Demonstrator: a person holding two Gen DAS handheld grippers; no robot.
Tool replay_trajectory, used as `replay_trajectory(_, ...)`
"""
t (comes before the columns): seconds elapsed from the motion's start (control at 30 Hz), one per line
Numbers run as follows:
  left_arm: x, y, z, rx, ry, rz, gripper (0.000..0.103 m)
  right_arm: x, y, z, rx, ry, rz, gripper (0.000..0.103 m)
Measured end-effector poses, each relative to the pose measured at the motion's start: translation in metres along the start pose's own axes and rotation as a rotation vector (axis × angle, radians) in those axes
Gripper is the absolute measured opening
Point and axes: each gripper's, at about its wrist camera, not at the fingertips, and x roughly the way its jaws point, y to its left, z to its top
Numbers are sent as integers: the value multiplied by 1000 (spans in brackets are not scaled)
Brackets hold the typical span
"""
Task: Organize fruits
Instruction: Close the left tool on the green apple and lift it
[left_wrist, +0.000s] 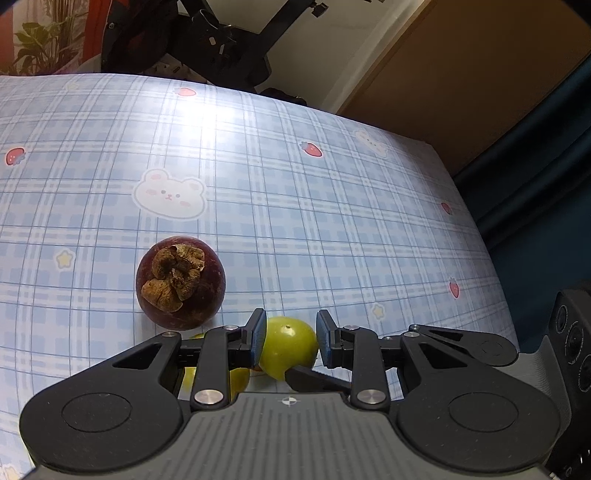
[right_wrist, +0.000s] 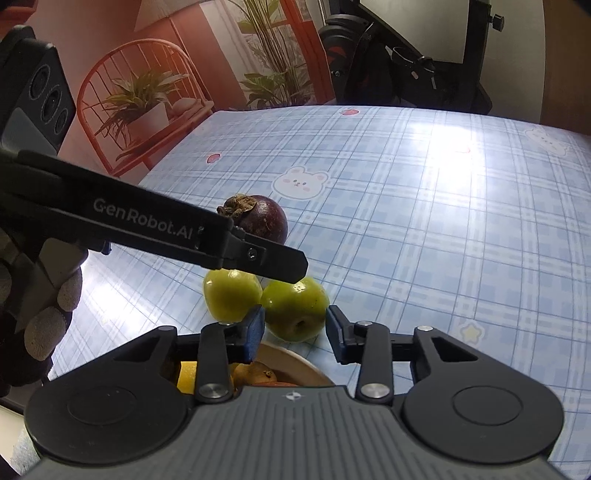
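Note:
A green fruit (left_wrist: 290, 350) (right_wrist: 295, 310) rests on the blue plaid tablecloth (left_wrist: 332, 221). My left gripper (left_wrist: 291, 325) is shut on its upper part, both pads against its sides; in the right wrist view the left gripper (right_wrist: 295, 271) reaches in from the left over the fruit's top. My right gripper (right_wrist: 294, 310) stands open around the same fruit, thin gaps at the pads. One of its fingers (left_wrist: 321, 380) lies beside the fruit's base. A second green fruit (right_wrist: 229, 295) (left_wrist: 238, 382) touches the first. A dark purple mangosteen (left_wrist: 181, 284) (right_wrist: 266, 219) sits just beyond.
A bowl (right_wrist: 295, 356) holding yellow and orange fruit sits under my right gripper. A gloved hand (right_wrist: 48, 321) holds the left gripper. The table's far edge (right_wrist: 369, 107) has a red chair, plants and black equipment behind it. Open cloth lies to the right (right_wrist: 461, 240).

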Motion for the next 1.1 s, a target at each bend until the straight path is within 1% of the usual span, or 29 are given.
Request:
replay_trajectory(0.2,11,2,-1,-27,10,-5,31,-9,-11,0,12,-15,-35,38)
replay_trajectory(0.33,17,1,0,-23,7,-8,31,-11,-12,-3,11,-10,-43,38)
replay_trajectory(0.53,24,-1,1,-17,9,-18,31,-3,-4,-4,-26,18,-32,38)
replay_trajectory(0.87,28,-1,3,-33,-1,-30,31,7,-18,-4,55,16,4,41)
replay_trajectory(1.03,28,-1,3,-33,-2,-25,31,6,-18,-4,58,11,1,42)
replay_trajectory(1.1,25,-4,2,-18,-8,-22,31,3,-14,-6,46,2,-5,42)
